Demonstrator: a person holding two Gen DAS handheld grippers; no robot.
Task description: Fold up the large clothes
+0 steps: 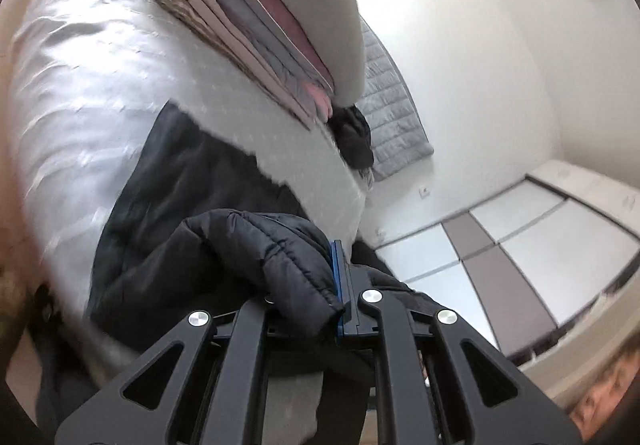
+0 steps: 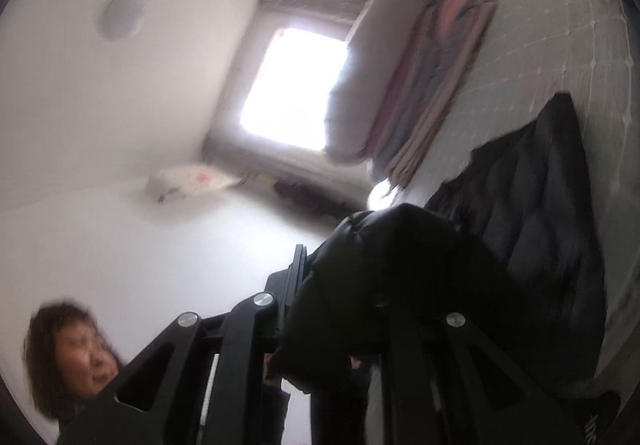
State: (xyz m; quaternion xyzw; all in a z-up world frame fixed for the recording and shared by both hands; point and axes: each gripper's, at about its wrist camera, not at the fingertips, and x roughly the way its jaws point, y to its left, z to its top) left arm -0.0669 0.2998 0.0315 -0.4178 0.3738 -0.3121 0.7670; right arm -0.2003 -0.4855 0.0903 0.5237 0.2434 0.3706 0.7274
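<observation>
Left gripper (image 1: pixel 320 285) and right gripper (image 2: pixel 340 285): jaws clamped on black puffer jacket (image 1: pixel 256 253). Lift evenly, carry fold toward bed's (image 1: pixel 100 65) far edge.

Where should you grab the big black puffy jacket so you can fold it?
Grab the black puffy jacket by its thick quilted edge, one gripper at each end, coming in from the bed's near side. That edge bunches into a firm roll that jaws can pinch. Left gripper and right gripper are each shut on such a fold, and the rest trails onto the bed.
</observation>
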